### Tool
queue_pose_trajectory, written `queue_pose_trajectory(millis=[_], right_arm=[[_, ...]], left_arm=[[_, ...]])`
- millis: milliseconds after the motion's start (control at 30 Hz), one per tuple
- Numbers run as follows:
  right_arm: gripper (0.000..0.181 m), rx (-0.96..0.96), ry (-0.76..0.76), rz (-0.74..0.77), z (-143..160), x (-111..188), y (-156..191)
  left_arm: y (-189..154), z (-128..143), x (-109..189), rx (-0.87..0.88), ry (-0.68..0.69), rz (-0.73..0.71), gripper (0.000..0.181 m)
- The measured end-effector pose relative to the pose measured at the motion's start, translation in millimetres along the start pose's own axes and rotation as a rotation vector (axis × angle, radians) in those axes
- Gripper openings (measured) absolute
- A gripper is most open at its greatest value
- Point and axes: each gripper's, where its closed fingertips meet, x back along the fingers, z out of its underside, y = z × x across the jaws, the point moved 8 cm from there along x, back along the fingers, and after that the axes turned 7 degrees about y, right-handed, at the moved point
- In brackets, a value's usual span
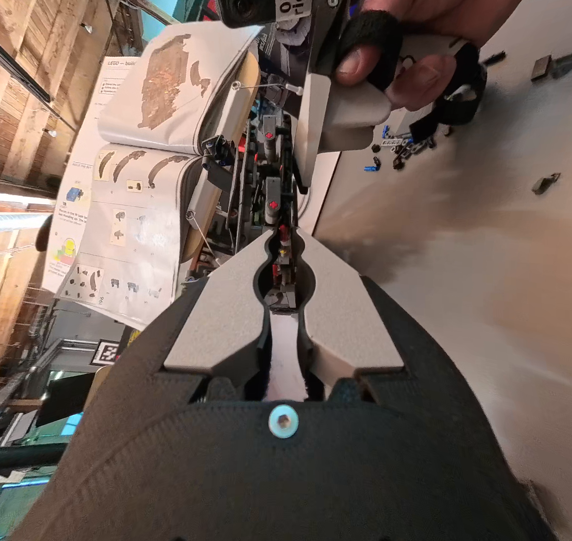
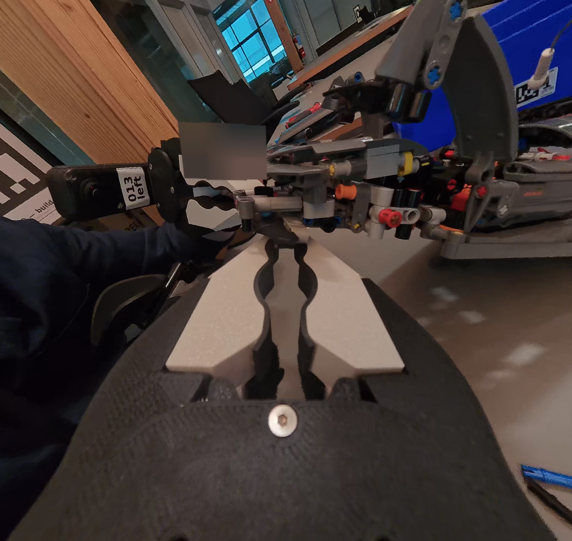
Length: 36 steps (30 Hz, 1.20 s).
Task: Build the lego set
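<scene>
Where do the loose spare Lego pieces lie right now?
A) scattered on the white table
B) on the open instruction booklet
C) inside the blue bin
A: in the left wrist view the loose Lego pieces lie scattered on the bare white table, apart from the instruction booklet.

The left gripper (image 1: 285, 235) has its jaws nearly closed, a narrow gap between the tips. The right gripper (image 2: 286, 241) is likewise almost closed at the tips. A hand (image 1: 433, 24) grips the right gripper's handle, fingers through black straps.
</scene>
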Motion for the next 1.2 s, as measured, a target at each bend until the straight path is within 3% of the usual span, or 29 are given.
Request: queue_pose_trajectory(millis=[1200], right_arm=[[0.015, 0.136, -0.104, 0.067, -23, 13, 28]], left_arm=[[49, -17, 22, 0.210, -0.112, 0.151, 0.004]])
